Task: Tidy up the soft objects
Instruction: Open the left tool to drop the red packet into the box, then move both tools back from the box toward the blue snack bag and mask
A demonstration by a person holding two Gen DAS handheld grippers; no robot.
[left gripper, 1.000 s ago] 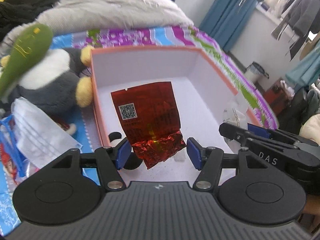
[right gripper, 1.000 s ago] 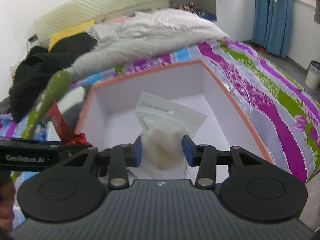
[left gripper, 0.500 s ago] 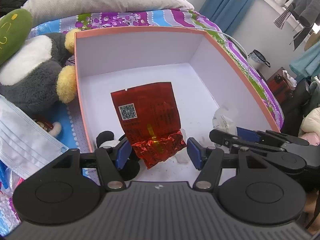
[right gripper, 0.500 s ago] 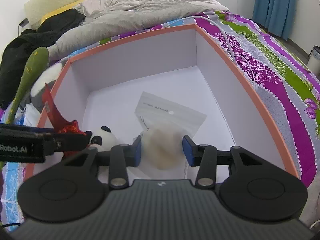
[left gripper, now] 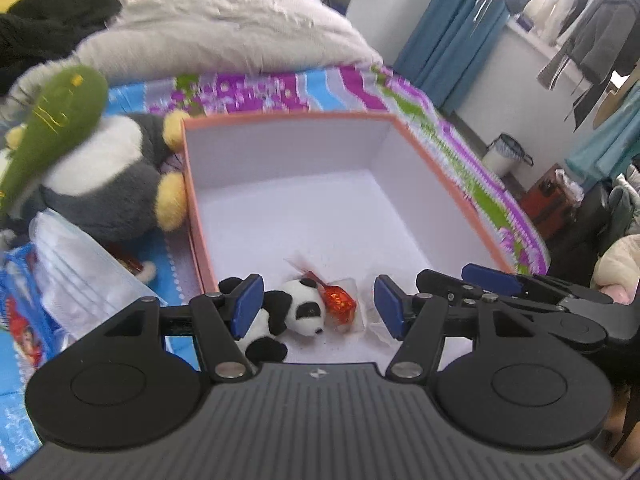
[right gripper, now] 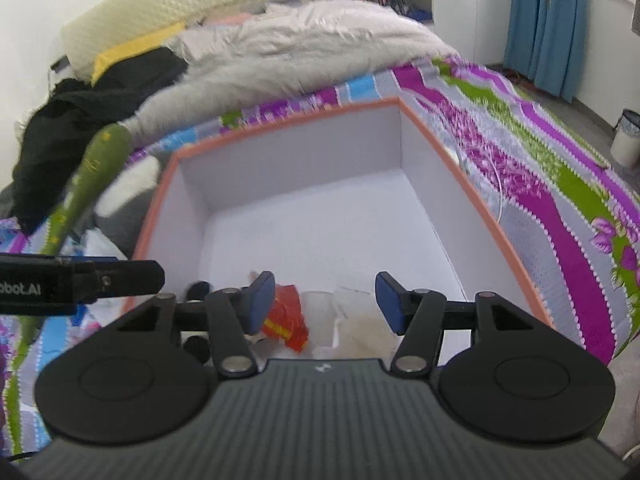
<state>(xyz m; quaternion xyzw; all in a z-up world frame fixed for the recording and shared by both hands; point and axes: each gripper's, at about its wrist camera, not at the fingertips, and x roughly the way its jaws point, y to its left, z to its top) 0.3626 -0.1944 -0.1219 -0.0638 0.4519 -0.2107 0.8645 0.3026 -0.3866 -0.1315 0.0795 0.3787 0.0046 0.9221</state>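
**A:** Both pouches have dropped since a second ago: the red pouch [left gripper: 338, 305] was pinched in the left gripper [left gripper: 316, 312] and the clear bag [right gripper: 360, 322] sat between the right one's pads; now both lie on the box floor.

**B:** Left to right, then. What sits at nine o'clock in the left wrist view?

**A:** A face mask [left gripper: 76, 256], and above it, around ten o'clock, a grey penguin plush [left gripper: 108, 184] with a green plush [left gripper: 52, 120] across it. Both lie on the bedspread [left gripper: 248, 92], outside the box [left gripper: 192, 200], the penguin's yellow foot touching its left wall.

**B:** And inside the box?

**A:** At six o'clock, near the front, a small panda [left gripper: 288, 312] lies just beside the left pad, with the red pouch touching its head. The clear bag lies to the right of those.

**B:** How do the claws stand?

**A:** The left is spread, nothing pinched. The right gripper [right gripper: 324, 300] is opening its jaws; the pouch and bag lie below and between them, untouched by the pads.

**B:** Anything at three o'clock?

**A:** The right gripper itself crosses there in the left view, over the box's right rim.
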